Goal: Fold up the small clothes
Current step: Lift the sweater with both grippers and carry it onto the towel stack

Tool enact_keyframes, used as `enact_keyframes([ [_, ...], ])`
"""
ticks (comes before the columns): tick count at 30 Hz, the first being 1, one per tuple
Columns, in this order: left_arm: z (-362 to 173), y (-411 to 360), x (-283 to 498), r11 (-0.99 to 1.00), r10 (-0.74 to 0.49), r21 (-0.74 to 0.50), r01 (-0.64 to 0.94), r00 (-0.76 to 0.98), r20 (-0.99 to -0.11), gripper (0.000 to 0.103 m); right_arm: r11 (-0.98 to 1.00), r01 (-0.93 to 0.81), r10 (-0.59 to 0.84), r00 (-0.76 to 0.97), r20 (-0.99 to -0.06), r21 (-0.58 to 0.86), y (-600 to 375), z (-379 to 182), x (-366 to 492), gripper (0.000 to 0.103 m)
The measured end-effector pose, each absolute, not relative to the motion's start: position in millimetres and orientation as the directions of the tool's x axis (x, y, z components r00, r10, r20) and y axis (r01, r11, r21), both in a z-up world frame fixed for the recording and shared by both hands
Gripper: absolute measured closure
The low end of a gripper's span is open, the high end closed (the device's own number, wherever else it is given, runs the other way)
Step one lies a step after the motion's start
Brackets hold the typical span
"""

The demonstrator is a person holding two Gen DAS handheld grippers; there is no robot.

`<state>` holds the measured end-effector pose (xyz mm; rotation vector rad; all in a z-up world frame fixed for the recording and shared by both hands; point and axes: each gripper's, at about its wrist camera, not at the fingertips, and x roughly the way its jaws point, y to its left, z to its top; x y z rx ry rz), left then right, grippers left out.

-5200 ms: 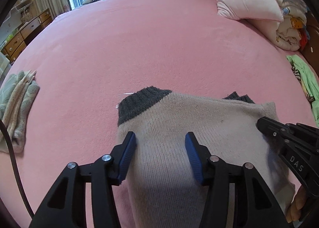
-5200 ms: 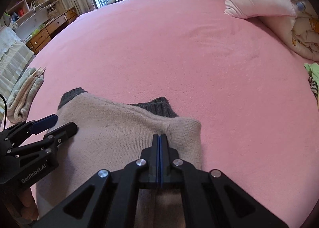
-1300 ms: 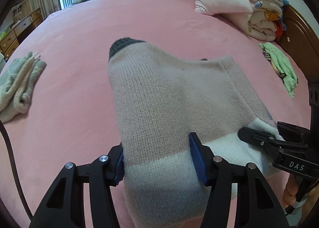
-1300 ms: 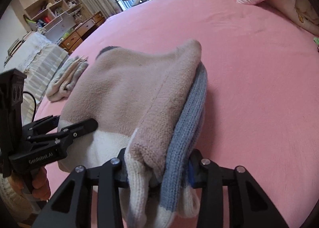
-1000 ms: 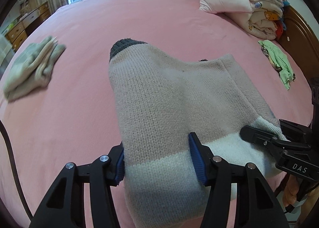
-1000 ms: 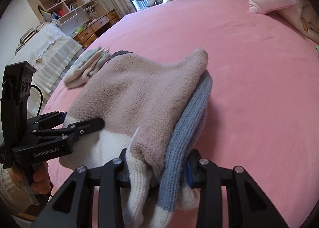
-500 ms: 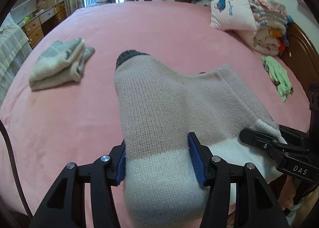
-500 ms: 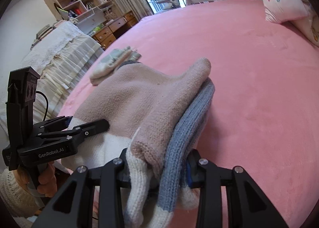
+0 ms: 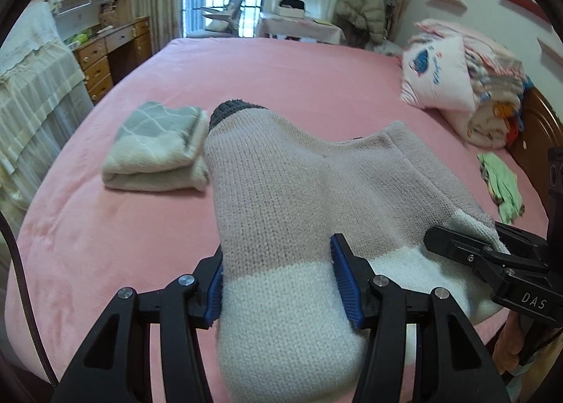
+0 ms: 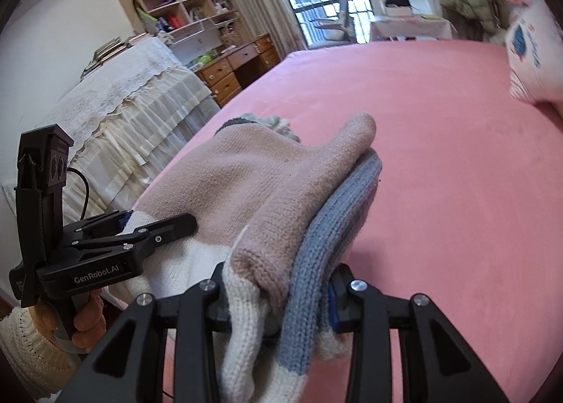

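A folded knit sweater (image 9: pixel 281 199), beige with a white band, dark grey cuff and blue-grey layer (image 10: pixel 337 227), hangs above the pink bed (image 9: pixel 105 234), carried by both grippers. My left gripper (image 9: pixel 278 283) is shut on its left end, blue pads pressing the thick fold. My right gripper (image 10: pixel 278 294) is shut on the other end, squeezing beige and blue-grey layers together. In the left wrist view the right gripper (image 9: pixel 492 258) shows at the right edge; in the right wrist view the left gripper (image 10: pixel 133 230) shows at the left, a hand (image 10: pixel 88 318) on its handle.
A folded grey-white garment (image 9: pixel 158 146) lies on the bed just left of the sweater's far end. A pillow (image 9: pixel 436 79) and stacked bedding (image 9: pixel 492 104) sit at the right, with a green garment (image 9: pixel 503 184) nearby. A lace-covered piece of furniture (image 10: pixel 133 93) and a wooden desk (image 10: pixel 232 68) stand beyond the bed's left edge.
Both grippers have risen with the sweater and swung left toward the folded grey-white garment, which now lies close to the sweater's far end. Both grips are unchanged.
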<state>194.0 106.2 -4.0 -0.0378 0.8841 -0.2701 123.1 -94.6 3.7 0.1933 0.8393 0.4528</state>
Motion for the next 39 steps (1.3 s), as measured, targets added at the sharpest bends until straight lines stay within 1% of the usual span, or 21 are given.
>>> enact_keyframes([
  [5, 9.4, 157.7, 230.3, 0.978, -0.201, -0.118, 0.170, 0.641, -0.741, 0.051, 0.877, -0.368, 0.475, 0.573, -0.668, 0.308, -50.5, 16.8, 156.8, 0.067],
  [12, 22.9, 226.3, 302.1, 0.990, -0.138, -0.082, 0.113, 0.681, -0.719, 0.052, 0.862, -0.407, 0.502, 0.592, -0.631, 0.303, 19.1, 28.9, 226.4, 0.067],
  [19, 24.5, 294.3, 416.4, 0.994, -0.113, -0.074, 0.085, 0.720, -0.685, 0.052, 0.866, -0.375, 0.500, 0.642, -0.582, 0.330, 75.6, 25.7, 322.1, 0.067],
  [23, 2.7, 322.6, 484.5, 0.992, -0.121, -0.096, 0.076, 0.734, -0.669, 0.053, 0.877, -0.351, 0.479, 0.676, -0.560, 0.327, 101.8, 10.6, 374.4, 0.067],
  [26, -29.4, 341.9, 531.1, 0.992, -0.120, -0.118, 0.054, 0.716, -0.688, 0.053, 0.885, -0.326, 0.463, 0.688, -0.559, 0.332, 115.9, -13.0, 410.3, 0.067],
  [29, -69.2, 351.4, 559.4, 0.994, -0.098, -0.105, 0.033, 0.690, -0.717, 0.052, 0.895, -0.292, 0.442, 0.674, -0.591, 0.337, 128.0, -48.0, 434.2, 0.067],
  [31, -98.9, 357.4, 571.7, 0.995, -0.076, -0.102, -0.002, 0.653, -0.754, 0.052, 0.903, -0.265, 0.426, 0.650, -0.630, 0.338, 135.5, -78.5, 438.7, 0.067],
  [33, -115.9, 359.8, 572.7, 0.996, -0.053, -0.088, -0.021, 0.654, -0.755, 0.047, 0.914, -0.243, 0.403, 0.648, -0.646, 0.326, 136.6, -99.9, 432.3, 0.067],
  [36, -124.5, 362.1, 567.4, 0.995, -0.070, -0.100, -0.006, 0.666, -0.742, 0.046, 0.917, -0.232, 0.395, 0.652, -0.647, 0.326, 134.7, -109.9, 424.7, 0.067],
  [39, -122.4, 367.0, 560.7, 0.994, -0.088, -0.110, 0.006, 0.651, -0.754, 0.046, 0.911, -0.231, 0.407, 0.633, -0.659, 0.340, 133.9, -105.4, 421.8, 0.067],
])
